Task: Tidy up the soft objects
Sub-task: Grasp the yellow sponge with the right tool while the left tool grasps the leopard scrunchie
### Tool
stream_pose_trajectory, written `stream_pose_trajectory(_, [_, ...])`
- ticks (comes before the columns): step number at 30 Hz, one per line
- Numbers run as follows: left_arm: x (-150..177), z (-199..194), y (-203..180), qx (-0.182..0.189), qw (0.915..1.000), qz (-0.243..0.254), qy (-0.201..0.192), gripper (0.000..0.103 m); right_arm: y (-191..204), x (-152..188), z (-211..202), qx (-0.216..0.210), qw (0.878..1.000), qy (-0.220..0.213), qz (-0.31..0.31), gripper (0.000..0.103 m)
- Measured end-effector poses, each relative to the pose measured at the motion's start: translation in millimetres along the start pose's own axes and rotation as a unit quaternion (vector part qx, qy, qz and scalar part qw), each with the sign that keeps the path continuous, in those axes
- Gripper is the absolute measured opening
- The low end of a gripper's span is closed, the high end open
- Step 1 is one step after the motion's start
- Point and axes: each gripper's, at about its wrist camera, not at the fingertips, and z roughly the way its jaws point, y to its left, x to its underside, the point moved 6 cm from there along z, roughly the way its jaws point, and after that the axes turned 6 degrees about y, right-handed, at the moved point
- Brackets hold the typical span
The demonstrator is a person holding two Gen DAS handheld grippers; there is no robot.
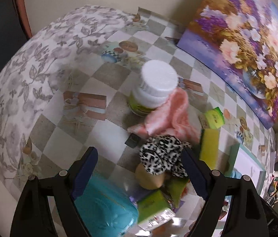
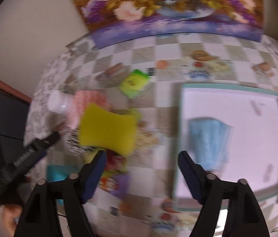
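Note:
In the left wrist view my left gripper (image 1: 139,158) is open above a leopard-print scrunchie (image 1: 161,156) lying by a pink cloth (image 1: 168,116) and a yellow sponge (image 1: 209,146). A teal soft item (image 1: 103,207) lies below the left finger. In the blurred right wrist view my right gripper (image 2: 142,160) is open and empty between the yellow sponge (image 2: 107,131) and a white tray (image 2: 180,118) that holds a light blue cloth (image 2: 210,138). The left gripper (image 2: 40,144) shows at the left there.
A white-capped bottle (image 1: 152,86) stands behind the pink cloth. Green boxes (image 1: 215,117) and a tissue pack (image 1: 152,211) lie around. A flower painting (image 1: 243,39) leans on the wall. A tan round object (image 1: 148,179) lies under the scrunchie.

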Motion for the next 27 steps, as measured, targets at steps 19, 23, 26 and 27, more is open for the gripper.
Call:
stream_pose_trajectory(19, [-18, 31, 18, 0.031, 0.9986, -0.034, 0.024, 0.087, 38, -25, 85, -0.041, 0.997, 0.052, 0.028, 0.103])
stream_pose_trajectory(23, [-19, 34, 14, 0.033, 0.9986, -0.029, 0.029, 0.087, 37, -25, 90, -0.039, 0.998, 0.051, 0.030, 0.103])
stream_pose_trajectory(26, [-19, 34, 13, 0.032, 0.9986, -0.029, 0.032, 0.087, 35, -26, 88, -0.042, 0.998, 0.047, 0.029, 0.103])
stream_pose_trajectory(27, [-18, 34, 13, 0.033, 0.9985, -0.029, 0.033, 0.087, 35, -26, 87, -0.044, 0.998, 0.045, 0.030, 0.103])
